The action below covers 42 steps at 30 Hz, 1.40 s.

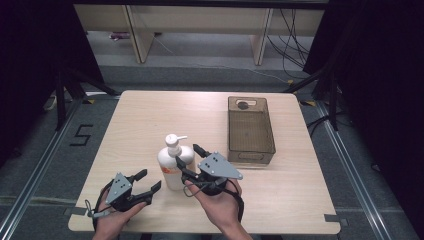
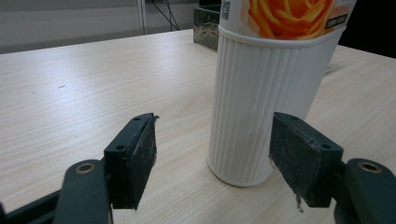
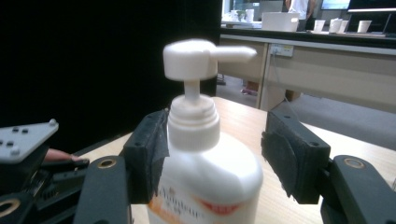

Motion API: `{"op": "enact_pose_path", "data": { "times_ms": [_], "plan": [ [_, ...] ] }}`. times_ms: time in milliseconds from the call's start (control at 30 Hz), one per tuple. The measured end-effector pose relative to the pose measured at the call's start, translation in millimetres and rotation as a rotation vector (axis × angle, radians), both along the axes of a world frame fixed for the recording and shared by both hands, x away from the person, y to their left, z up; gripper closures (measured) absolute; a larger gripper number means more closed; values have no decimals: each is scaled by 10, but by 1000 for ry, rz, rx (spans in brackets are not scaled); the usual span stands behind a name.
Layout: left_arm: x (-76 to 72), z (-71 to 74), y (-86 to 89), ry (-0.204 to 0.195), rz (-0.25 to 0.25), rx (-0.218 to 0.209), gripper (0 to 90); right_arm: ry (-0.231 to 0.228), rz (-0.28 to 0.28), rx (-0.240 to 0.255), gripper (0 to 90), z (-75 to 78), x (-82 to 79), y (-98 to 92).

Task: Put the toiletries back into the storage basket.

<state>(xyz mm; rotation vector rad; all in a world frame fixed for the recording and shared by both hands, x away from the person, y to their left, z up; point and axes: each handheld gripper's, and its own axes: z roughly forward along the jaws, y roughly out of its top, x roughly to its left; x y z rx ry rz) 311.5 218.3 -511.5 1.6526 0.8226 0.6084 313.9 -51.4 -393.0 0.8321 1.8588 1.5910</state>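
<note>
Right gripper (image 3: 212, 154) seemingly straddles pump bottle (image 3: 205, 177) neck, jaws apart.

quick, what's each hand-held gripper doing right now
Left hand-held gripper: open, just beside the pump bottle, holding nothing.
Right hand-held gripper: open around the bottle's neck, not gripping.

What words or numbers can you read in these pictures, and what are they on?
"5": black figure on the floor left of the table.
Red lettering on the pump bottle: blurred, not readable.
Dark strip and code square on the bottle's orange label: too small to read.
</note>
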Motion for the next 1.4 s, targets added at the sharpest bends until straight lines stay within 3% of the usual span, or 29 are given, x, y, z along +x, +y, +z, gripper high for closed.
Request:
{"op": "enact_pose_path", "data": {
  "times_ms": [133, 200, 400, 433, 467, 500, 567, 733, 767, 867, 900, 1067, 1200, 1400],
  "plan": [
    [-2, -8, -5, -6, -12, -6, 310, 21, 7, 21, 408, 26, 9, 82],
    [-34, 8, -2, 8, -1, 8, 309, 19, 5, 3, 407, 37, 33, 155],
    [-10, -2, -12, -3, -8, -12, 308, 27, -9, -9, 404, 66, 68, 250],
    [-26, 7, -10, 15, 8, 0, 307, 18, -7, -10, 403, 70, 82, 267],
    [5, 1, -17, -11, -14, -6, 307, 24, -12, -11, 403, 86, 88, 298],
    [5, 1, -17, -11, -14, -6, 306, 24, -12, -11, 403, 86, 88, 298],
    [-19, 5, -22, 8, -1, 8, 306, 9, -22, -25, 403, 114, 107, 328],
    [-19, -1, -20, 11, -1, 8, 305, 29, -32, -19, 408, 106, 127, 372],
    [-20, -3, -20, 13, 0, 7, 305, 51, -39, -6, 413, 105, 132, 393],
    [-20, -2, -20, 11, -2, 8, 304, 35, -41, -21, 418, 112, 146, 408],
    [-20, -3, -20, 12, -2, 7, 304, 32, -45, -6, 423, 120, 159, 444],
    [-17, -6, -21, 15, -2, 6, 304, 65, -62, -5, 437, 147, 165, 479],
    [-15, -5, -15, 10, -3, 4, 304, 68, -72, 2, 447, 152, 182, 516],
    [-14, -6, -7, 13, 0, 3, 304, 43, -106, -28, 491, 159, 181, 551]
  ]
}}
